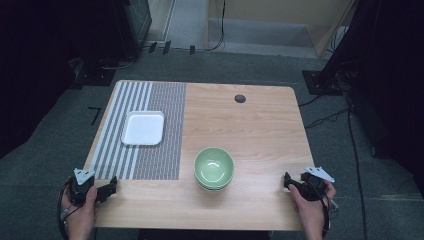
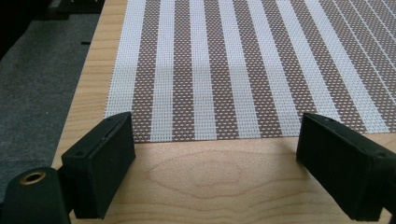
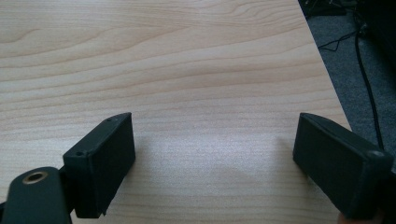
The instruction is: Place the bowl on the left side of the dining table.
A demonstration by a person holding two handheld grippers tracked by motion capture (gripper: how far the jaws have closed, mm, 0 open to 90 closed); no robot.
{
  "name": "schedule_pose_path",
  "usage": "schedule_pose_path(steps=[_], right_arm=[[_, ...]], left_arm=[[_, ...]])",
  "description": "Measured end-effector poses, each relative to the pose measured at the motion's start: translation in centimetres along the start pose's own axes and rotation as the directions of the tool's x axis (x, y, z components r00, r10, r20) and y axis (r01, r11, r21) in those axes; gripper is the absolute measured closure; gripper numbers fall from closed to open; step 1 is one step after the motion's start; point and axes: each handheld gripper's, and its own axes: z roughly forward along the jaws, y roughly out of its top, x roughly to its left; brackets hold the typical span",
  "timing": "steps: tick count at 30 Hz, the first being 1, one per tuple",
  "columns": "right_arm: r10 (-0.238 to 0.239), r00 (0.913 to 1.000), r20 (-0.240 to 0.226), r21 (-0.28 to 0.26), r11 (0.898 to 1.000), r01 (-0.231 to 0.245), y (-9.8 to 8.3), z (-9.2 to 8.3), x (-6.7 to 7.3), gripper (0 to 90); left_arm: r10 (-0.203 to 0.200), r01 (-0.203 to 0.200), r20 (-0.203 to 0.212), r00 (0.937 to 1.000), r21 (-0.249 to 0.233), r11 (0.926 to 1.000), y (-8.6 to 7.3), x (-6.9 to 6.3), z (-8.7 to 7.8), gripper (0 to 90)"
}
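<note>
A stack of pale green bowls point(image 1: 214, 167) sits on the wooden table point(image 1: 250, 125), near the front and a little right of centre. A white square plate point(image 1: 143, 127) lies on a striped woven placemat point(image 1: 150, 100) covering the table's left part. At the front left corner my left gripper point(image 1: 107, 189) is held by a hand, its jaws wide open and nothing between them. In its own view the left gripper point(image 2: 215, 163) hovers over bare wood just short of the placemat's point(image 2: 233, 70) near edge. By the front right edge, my right gripper point(image 1: 290, 181) also stands open and empty. In its own view the right gripper point(image 3: 215, 163) is above plain tabletop.
A dark round cable hole point(image 1: 240, 98) sits near the table's back edge. Grey carpet surrounds the table, with cables point(image 1: 325, 117) trailing on the floor at the right. The table's right edge point(image 3: 327, 84) runs close beside the right gripper.
</note>
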Motion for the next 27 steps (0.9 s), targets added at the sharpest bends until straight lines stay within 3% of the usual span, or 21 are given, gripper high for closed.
schedule_pose_path(steps=[8, 14, 19, 27], right_arm=[[-0.030, 0.9995, 0.011, -0.032, 0.999, 0.031, 0.1, 0.0, 0.5, 20.2], [-0.009, 0.9993, -0.036, -0.100, 0.995, 0.005, 1.2, -1.4, 1.4, 20.1], [-0.023, 0.9973, -0.070, -0.143, 0.990, 0.012, 2.6, -2.6, 2.4, 20.1], [-0.043, 0.9912, -0.125, -0.161, 0.987, 0.023, 4.4, -4.0, 3.7, 19.7]], left_arm=[[0.000, 0.000, 0.000, 1.0000, 0.000, 1.0000, 0.0, 0.0, 0.0, 11.0], [0.000, 0.000, 0.000, 1.0000, 0.000, 1.0000, 0.0, 0.0, 0.0, 11.0], [-0.001, 0.001, 0.000, 1.0000, 0.000, 1.0000, 0.0, 0.0, 0.0, 10.9], [0.000, 0.000, 0.000, 1.0000, 0.000, 1.0000, 0.0, 0.0, 0.0, 11.0]])
